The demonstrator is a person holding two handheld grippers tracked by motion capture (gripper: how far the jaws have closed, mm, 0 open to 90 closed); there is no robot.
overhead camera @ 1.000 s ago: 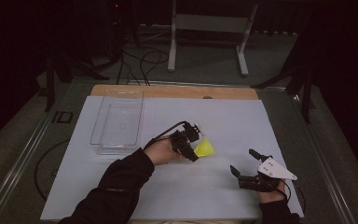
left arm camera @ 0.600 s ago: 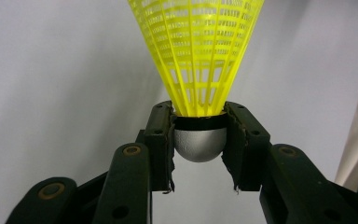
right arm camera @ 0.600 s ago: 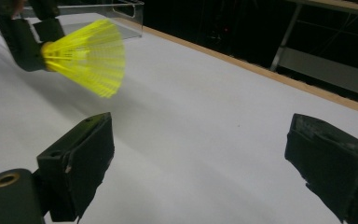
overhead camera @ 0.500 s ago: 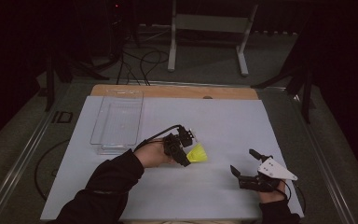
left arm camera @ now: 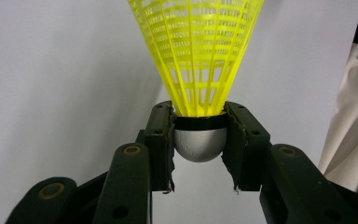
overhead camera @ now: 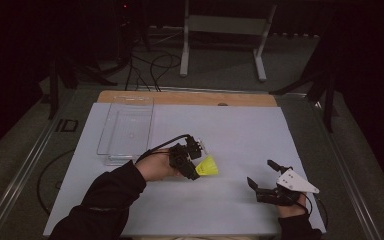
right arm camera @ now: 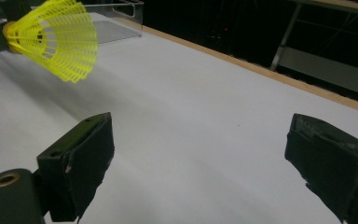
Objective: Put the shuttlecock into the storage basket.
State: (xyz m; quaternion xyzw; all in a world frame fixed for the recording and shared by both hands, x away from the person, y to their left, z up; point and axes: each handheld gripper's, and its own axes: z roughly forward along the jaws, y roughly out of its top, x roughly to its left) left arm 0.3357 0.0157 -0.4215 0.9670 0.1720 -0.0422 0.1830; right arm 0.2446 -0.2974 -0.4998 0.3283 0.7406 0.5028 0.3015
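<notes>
A yellow plastic shuttlecock (overhead camera: 207, 165) with a grey-white cork is held above the white table cover near the middle. My left gripper (overhead camera: 192, 172) is shut on the cork (left arm camera: 199, 143), jaws pressed on both sides, and the skirt (left arm camera: 197, 51) fans out away from the camera. In the right gripper view the shuttlecock (right arm camera: 56, 38) hangs at the upper left, clear of the surface. My right gripper (overhead camera: 263, 176) rests at the front right of the table, open wide, with nothing between its jaws (right arm camera: 200, 163).
A clear plastic tray (overhead camera: 126, 129) lies at the back left of the white cover (overhead camera: 230, 135). A wooden strip (overhead camera: 190, 98) runs along the table's far edge. Behind the table stand a metal frame (overhead camera: 225, 30) and floor cables (overhead camera: 155, 65).
My left gripper has drawn back toward the front left with the shuttlecock still in it. The right gripper has stayed put.
</notes>
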